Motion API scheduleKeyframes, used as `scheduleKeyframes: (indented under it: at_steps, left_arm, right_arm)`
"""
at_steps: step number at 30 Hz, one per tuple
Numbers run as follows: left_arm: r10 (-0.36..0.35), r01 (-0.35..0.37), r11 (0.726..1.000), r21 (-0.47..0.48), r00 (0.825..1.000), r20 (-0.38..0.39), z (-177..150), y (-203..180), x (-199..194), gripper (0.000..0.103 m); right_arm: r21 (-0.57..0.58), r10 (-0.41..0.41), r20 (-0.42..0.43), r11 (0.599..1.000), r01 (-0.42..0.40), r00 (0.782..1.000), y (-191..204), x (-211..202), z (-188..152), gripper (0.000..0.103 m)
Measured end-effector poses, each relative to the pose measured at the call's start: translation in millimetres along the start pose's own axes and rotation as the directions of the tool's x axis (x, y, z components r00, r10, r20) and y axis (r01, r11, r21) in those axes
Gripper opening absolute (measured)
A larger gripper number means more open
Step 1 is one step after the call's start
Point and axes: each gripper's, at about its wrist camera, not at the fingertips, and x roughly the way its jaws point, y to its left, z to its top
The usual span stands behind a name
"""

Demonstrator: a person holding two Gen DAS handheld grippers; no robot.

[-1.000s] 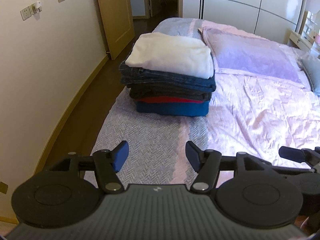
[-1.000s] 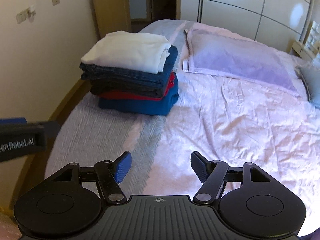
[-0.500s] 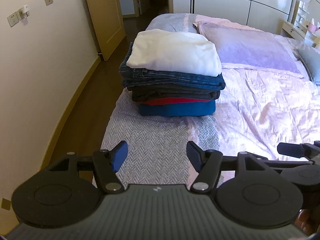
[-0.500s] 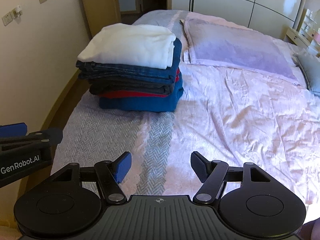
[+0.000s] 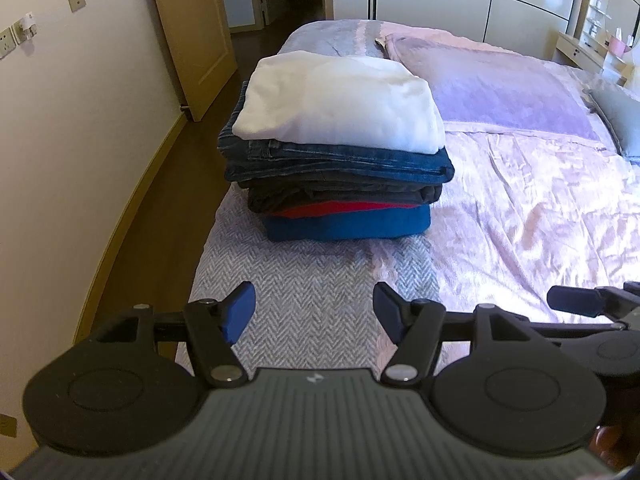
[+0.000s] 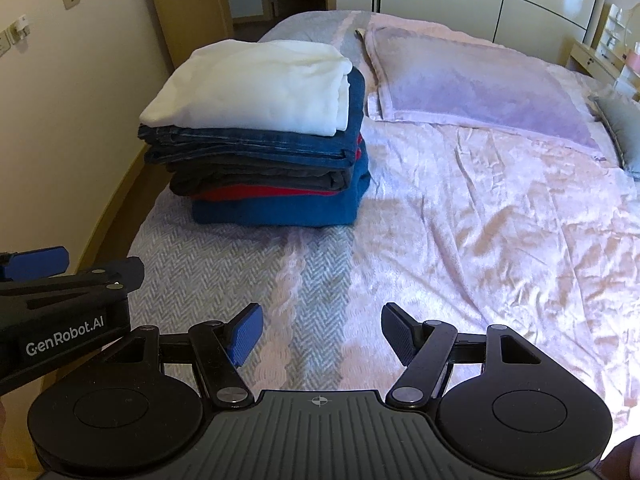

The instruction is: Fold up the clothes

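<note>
Both grippers are spread wide and carry nothing. Left gripper [image 5: 314,312] sits low in the centre of its frame, its blue pads parted over the grey herringbone blanket [image 5: 316,280] that covers the near end of the bed [image 5: 540,208]. Right gripper [image 6: 318,330] sits in the same place in its own view, jaws just as far apart, above the seam where the herringbone meets the pink satin cover [image 6: 500,208]. Each gripper shows at the edge of the other's frame, so I hold them side by side, level, pointed at the same spot.

Above them, in the middle of both frames, stands the stack of folded clothes [image 5: 340,160]: a white top [image 5: 340,100] uppermost, dark blue jeans [image 5: 340,160] under it, then a dark grey piece, a thin red layer [image 5: 340,208], and a blue garment [image 5: 348,224] at the bottom. It stands on the herringbone strip close to the bed's edge at frame left, probably to leave the wide pink area free as working room. The edges line up fairly well, heavier pieces below and the light one on top, which should keep it steady.

No unfolded garment shows in either view. I judge the folding largely done, with the empty grippers aimed at the stack, perhaps to square or lift it.

A purple pillow [image 5: 500,84] lies in the upper right, well apart from the stack.
</note>
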Motion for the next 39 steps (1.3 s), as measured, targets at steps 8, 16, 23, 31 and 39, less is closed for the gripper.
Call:
scheduleKeyframes:
  at_steps: [8, 16, 23, 31, 39]
  left_arm:
    - [0.002, -0.002, 1.000, -0.013, 1.000, -0.002, 8.1, 7.0, 22.6, 0.062]
    - [-0.006, 0.006, 1.000, -0.014, 1.000, -0.004, 13.0, 10.4, 40.0, 0.062]
    - [-0.019, 0.018, 1.000, -0.018, 0.999, -0.028, 15.7, 15.5, 57.1, 0.062]
    - [-0.024, 0.023, 1.000, -0.021, 0.997, -0.068, 18.0, 27.6, 77.8, 0.062]
    - [-0.035, 0.034, 0.999, -0.016, 0.995, -0.096, 21.7, 39.4, 93.3, 0.062]
  right_arm:
    - [0.001, 0.012, -0.006, 1.000, -0.012, 1.000, 0.4, 21.3, 12.9, 0.069]
    - [0.006, 0.023, -0.013, 1.000, -0.023, 1.000, 1.1, 37.5, 21.8, 0.069]
    - [0.021, 0.028, -0.029, 0.999, -0.027, 0.999, 3.8, 52.4, 29.3, 0.069]
    - [0.029, 0.028, -0.063, 0.999, -0.027, 0.998, 14.5, 71.0, 34.8, 0.069]
    - [0.040, 0.018, -0.091, 0.999, -0.014, 0.996, 22.7, 84.3, 38.7, 0.069]
